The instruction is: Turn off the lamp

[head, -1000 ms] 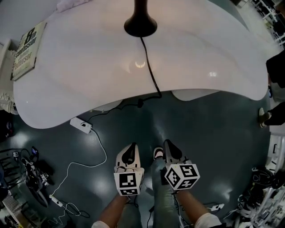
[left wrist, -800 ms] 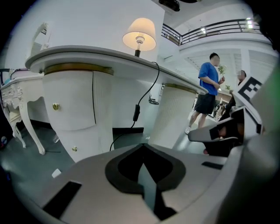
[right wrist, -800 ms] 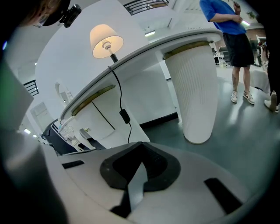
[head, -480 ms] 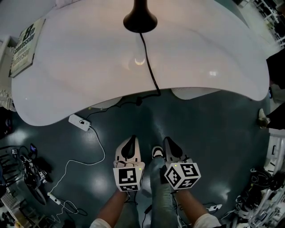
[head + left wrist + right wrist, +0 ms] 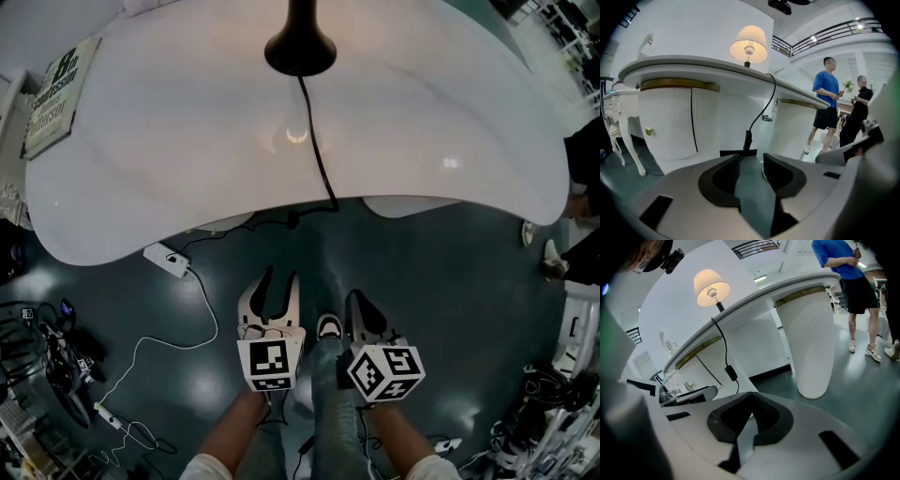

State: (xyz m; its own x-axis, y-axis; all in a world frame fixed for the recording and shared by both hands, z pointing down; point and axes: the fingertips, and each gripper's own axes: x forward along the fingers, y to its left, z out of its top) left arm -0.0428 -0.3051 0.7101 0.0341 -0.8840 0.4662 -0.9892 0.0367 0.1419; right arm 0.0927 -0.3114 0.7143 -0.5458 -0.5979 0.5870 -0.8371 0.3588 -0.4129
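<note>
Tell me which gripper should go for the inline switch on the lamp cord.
Left. The left gripper has just been opening its jaws, nothing between them, and the switch lines up with their gap. The right gripper is shut.

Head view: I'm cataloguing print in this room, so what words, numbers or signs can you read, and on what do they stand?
"8", large, on the cover of the book lying at the left end of the white table.
The other lines on that cover: too blurred to read with certainty.
Marker cubes: black-and-white square patterns, no letters.
Nothing else is legible.
</note>
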